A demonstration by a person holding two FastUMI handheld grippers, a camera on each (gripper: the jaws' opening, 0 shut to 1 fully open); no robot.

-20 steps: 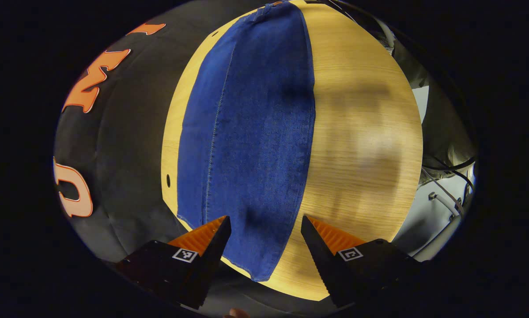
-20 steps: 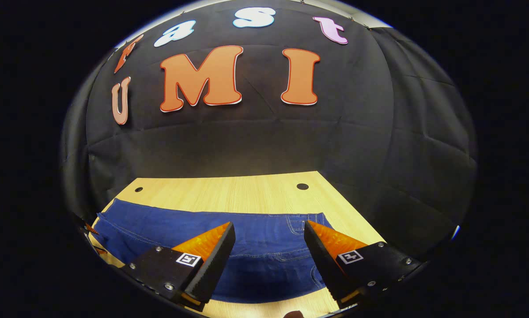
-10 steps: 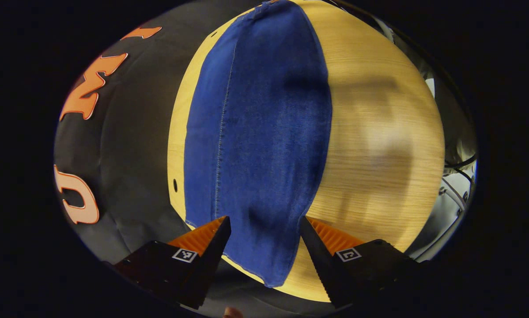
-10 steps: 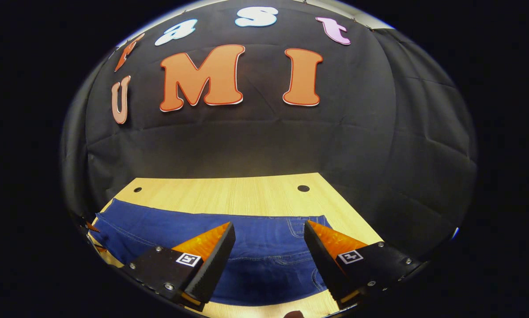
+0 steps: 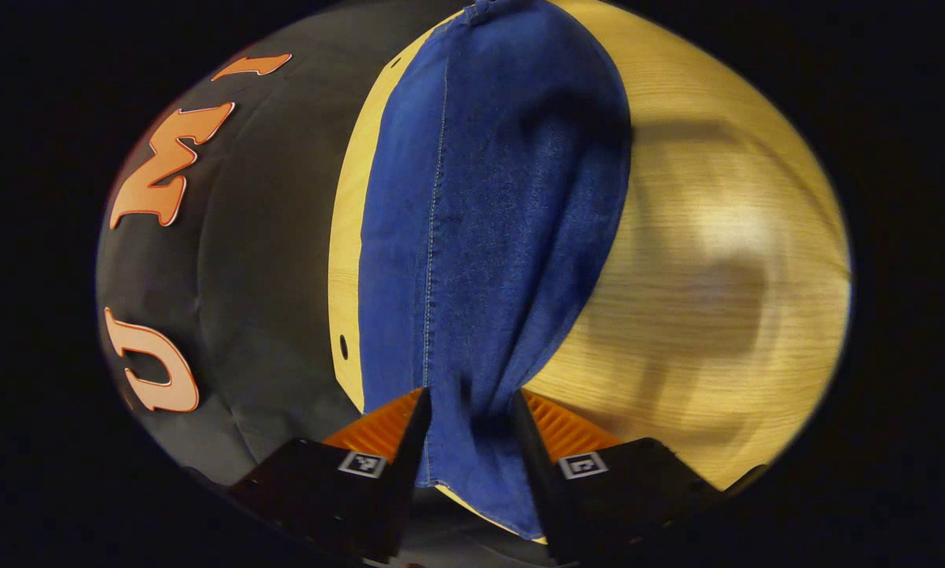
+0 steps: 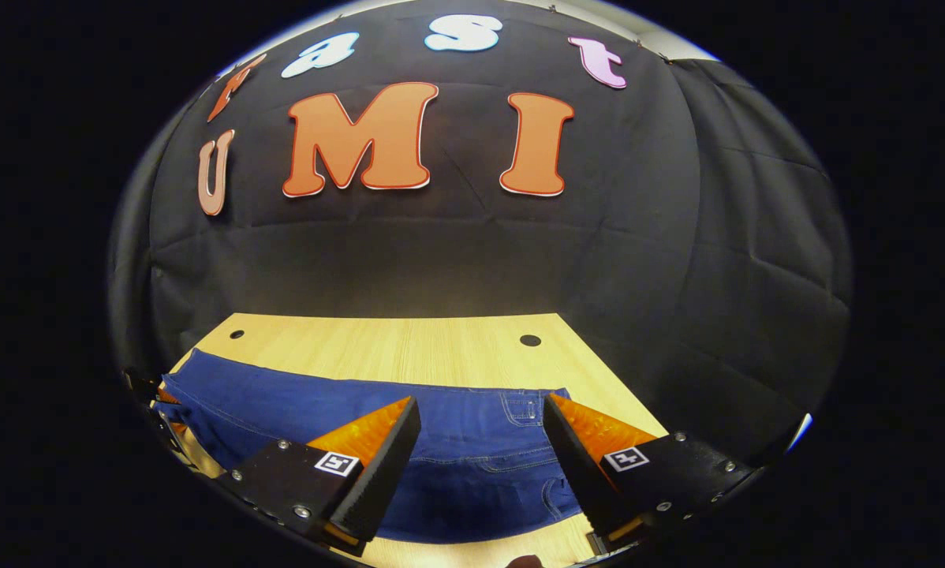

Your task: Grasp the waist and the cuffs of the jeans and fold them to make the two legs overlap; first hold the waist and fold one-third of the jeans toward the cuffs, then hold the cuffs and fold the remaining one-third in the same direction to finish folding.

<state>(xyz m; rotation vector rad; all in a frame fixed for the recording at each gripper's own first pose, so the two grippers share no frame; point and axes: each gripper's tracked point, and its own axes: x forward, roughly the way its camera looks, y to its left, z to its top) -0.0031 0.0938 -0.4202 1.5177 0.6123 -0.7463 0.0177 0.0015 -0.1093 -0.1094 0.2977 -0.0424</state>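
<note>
The jeans (image 5: 480,237) lie flat along the desk (image 5: 717,260), mid-frame: soft, fairly heavy denim, best pinched at hem and waistband. The left hand-held gripper (image 5: 465,442) is nearly clenched around the cuff; the right hand-held gripper (image 6: 480,454) hovers spread above the waist.

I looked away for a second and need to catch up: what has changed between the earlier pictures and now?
The left gripper has narrowed its fingers around the cuff end of the jeans, bunching the denim between them; whether both press on it is unclear. The right gripper stays open above the waist end, nearly unmoved. The jeans still lie flat on the table.
</note>
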